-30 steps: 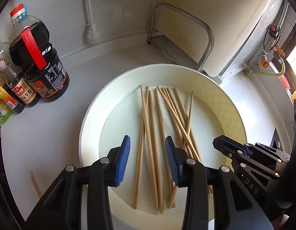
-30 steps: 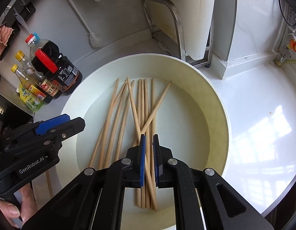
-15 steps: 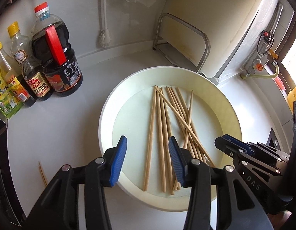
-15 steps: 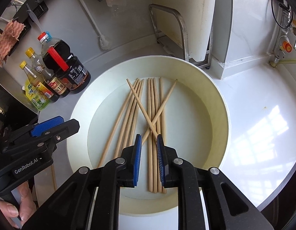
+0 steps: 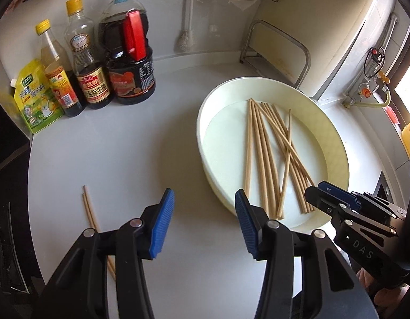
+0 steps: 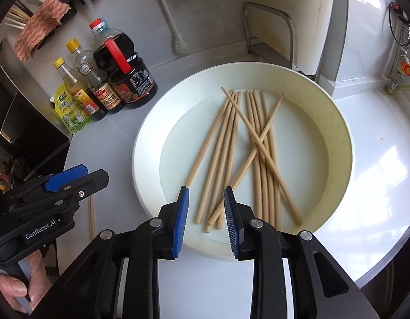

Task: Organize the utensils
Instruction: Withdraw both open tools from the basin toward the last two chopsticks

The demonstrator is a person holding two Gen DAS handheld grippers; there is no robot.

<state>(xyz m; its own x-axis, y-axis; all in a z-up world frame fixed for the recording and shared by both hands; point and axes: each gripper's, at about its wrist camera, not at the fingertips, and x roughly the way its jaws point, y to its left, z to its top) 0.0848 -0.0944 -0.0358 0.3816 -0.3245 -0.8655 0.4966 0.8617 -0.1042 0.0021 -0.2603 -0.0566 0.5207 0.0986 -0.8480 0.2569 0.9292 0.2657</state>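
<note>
Chopsticks [image 6: 258,156] untouched in basin [image 6: 338,122]; both grippers opening, empty.

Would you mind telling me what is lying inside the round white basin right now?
Inside the white basin lies a loose pile of wooden chopsticks, some crossing over others. Nothing else shows on its floor, though the right gripper hides the near rim.

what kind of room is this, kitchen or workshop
Most likely a home kitchen: sauce bottles stand along the white counter, wooden chopsticks lie in a round basin, and a dish brush hangs on the wall.
</note>
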